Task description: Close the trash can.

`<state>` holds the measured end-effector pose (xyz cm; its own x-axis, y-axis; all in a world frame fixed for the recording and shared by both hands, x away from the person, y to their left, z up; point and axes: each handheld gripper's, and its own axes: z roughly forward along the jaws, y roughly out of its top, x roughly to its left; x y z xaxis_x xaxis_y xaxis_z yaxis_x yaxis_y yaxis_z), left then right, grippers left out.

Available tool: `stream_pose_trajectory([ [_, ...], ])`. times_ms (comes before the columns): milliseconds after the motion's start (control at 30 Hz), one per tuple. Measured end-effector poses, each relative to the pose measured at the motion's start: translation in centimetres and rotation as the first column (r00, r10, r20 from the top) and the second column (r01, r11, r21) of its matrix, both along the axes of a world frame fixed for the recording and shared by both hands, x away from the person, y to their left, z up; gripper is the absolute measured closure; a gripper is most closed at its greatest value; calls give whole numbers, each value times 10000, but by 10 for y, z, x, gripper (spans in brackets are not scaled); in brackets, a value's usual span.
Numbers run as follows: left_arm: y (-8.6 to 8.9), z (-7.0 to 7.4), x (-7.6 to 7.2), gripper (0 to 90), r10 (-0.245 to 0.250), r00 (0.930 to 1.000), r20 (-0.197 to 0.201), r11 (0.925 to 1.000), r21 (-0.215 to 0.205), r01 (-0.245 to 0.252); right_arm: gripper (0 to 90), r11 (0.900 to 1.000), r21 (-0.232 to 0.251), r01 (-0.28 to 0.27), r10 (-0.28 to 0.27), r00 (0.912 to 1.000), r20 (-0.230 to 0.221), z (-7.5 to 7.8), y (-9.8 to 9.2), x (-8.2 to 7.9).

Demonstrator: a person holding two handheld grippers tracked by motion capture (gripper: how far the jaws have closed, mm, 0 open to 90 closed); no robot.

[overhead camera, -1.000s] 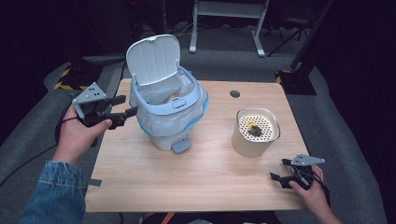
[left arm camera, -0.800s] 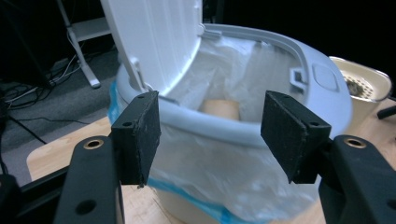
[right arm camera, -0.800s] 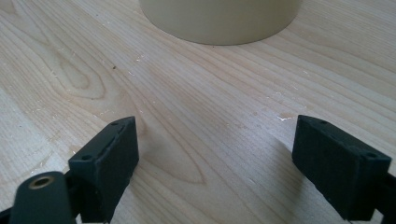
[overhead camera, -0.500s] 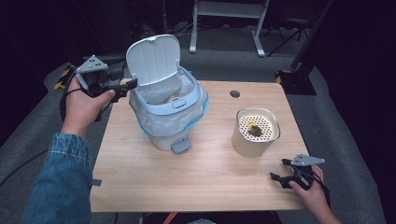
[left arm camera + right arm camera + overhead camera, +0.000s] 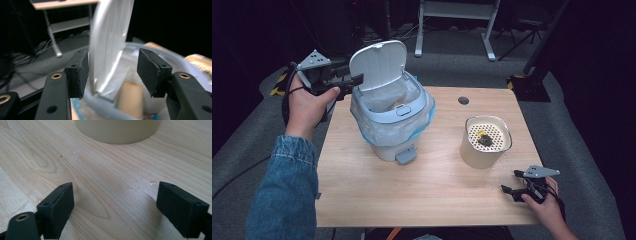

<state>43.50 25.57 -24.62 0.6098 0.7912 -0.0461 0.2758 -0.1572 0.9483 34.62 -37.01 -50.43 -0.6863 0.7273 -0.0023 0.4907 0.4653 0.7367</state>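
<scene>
Straddling the raised lid of the bin at the desk's nine o'clock, your left claw has just been narrowing, pads not yet pressing. Thin, light, hinged plastic: pinch its edge gently. At four o'clock, your right claw rests open, empty.

Dark room, grey carpet floor, white metal stand behind

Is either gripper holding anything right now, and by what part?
Nothing is held. The left gripper brackets the bin lid's edge without pressing; its jaws have just been closing. The right gripper rests open on the table.
</scene>
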Motion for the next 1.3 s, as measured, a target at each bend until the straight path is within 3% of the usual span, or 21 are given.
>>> stream_pose_trajectory([
  [67, -8, 1, -8, 441, -837, 9947, -598, 9965, -106, 833, 146, 10000, -1, -2, 2, 10000, 1, 0, 0, 0],
  [167, -21, 1, -17, 457, -1404, 9872, -757, 9895, 235, 1426, 146, 10000, 0, -2, 2, 10000, -1, 0, 0, 0],
  [367, -35, 0, -26, 472, -1893, 9761, -1068, 9808, 262, 1931, 146, 10000, 2, -1, 1, 10000, -2, 0, 0, 0],
  [500, -40, -9, -22, 491, -2273, 9618, -1527, 9726, 147, 2322, 146, 10000, -8, 4, -4, 10000, -1, 0, 0, 0],
  [633, -44, -16, -17, 558, -2377, 9534, -1858, 9700, 55, 2429, 146, 10000, -8, 2, -2, 10000, 4, 0, 0, 0],
  [767, -50, -20, -12, 651, -2142, 9551, -2047, 9757, 18, 2192, 146, 10000, 1, -1, 1, 10000, -2, 0, 0, 0],
  [867, -56, -24, -8, 705, -1805, 9605, -2120, 9788, 573, 1966, 146, 10000, 2, -1, 1, 10000, -1, 0, 0, 0],
  [933, -60, -26, -6, 725, -1729, 9667, -1887, 9805, 596, 1870, 146, 10000, 2, -1, 1, 10000, -1, 0, 0, 0],
  [1033, -64, -27, -4, 830, -1590, 9734, -1653, 9809, 851, 1747, 146, 10000, -3, 7, -7, 10000, 1, 0, 0, 0],
  [1133, -70, -30, -3, 899, -1978, 9634, -1807, 9765, 489, 2097, 146, 10000, -9, 5, -5, 10000, 3, 0, 0, 0],
  [1300, -77, -26, -4, 900, -1721, 9712, -1650, 9732, 1243, 1936, 146, 10000, -1, -2, 2, 10000, 0, 0, 0, 0],
])
